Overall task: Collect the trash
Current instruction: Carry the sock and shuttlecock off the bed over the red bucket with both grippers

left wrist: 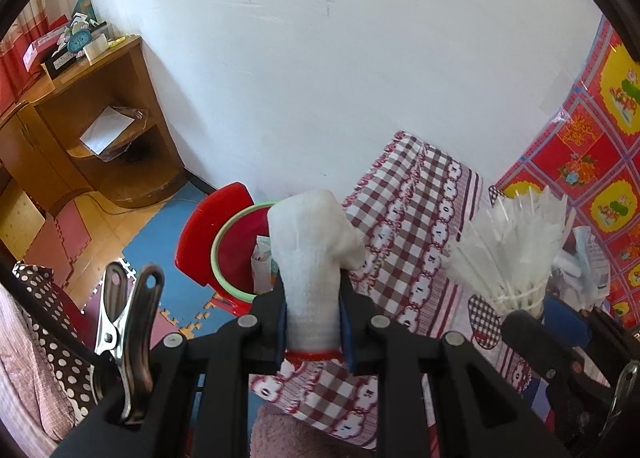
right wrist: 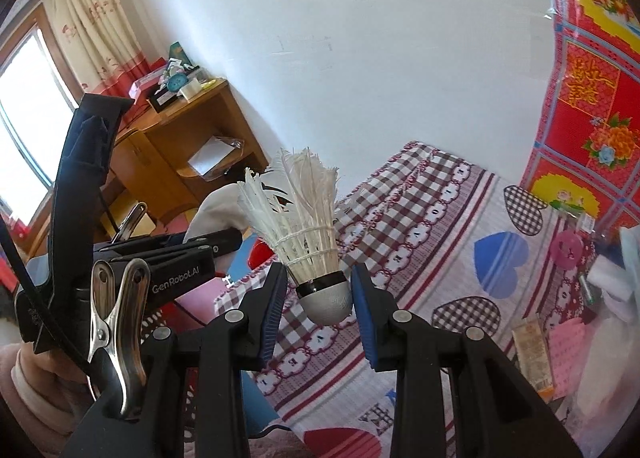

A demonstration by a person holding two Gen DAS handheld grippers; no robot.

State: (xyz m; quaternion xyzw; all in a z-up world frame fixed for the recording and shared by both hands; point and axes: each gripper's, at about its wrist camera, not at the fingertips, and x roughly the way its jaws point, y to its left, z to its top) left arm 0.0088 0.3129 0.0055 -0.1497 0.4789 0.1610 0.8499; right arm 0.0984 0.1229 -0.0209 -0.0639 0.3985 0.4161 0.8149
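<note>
Left gripper (left wrist: 313, 324) nearly closed, blue pads clamped on a white sock (left wrist: 314, 254) with a red cuff edge; sock stands up between the fingers, toe end flopping right. It is held in the air above the bed edge, over the floor area.

Right gripper (right wrist: 320, 298) narrowly open around a white feather shuttlecock (right wrist: 306, 226); its cork base sits between the blue pads, touching the right pad; contact on the left pad unclear. Feathers point up, frayed. The shuttlecock also shows at right in the left wrist view (left wrist: 512, 254), so both grippers are side by side, near each other.

Containers: red bin (left wrist: 236, 254) with a pale green rim on the floor just past the sock, red lid (left wrist: 212, 234) tipped up behind it. Some paper or packaging (left wrist: 262, 262) visible inside; rest hidden by the sock.

Bed (right wrist: 460, 258) with checked, heart-print sheet below both grippers. At its far right, loose items: a pink round thing (right wrist: 567, 250), a flat beige packet (right wrist: 534, 354), white crumpled stuff (right wrist: 612, 278). Wooden shelf unit (left wrist: 100, 118) in the corner holds a white paper (left wrist: 106, 129) in its open compartment; blue clock (left wrist: 79, 41) and boxes on top.
</note>
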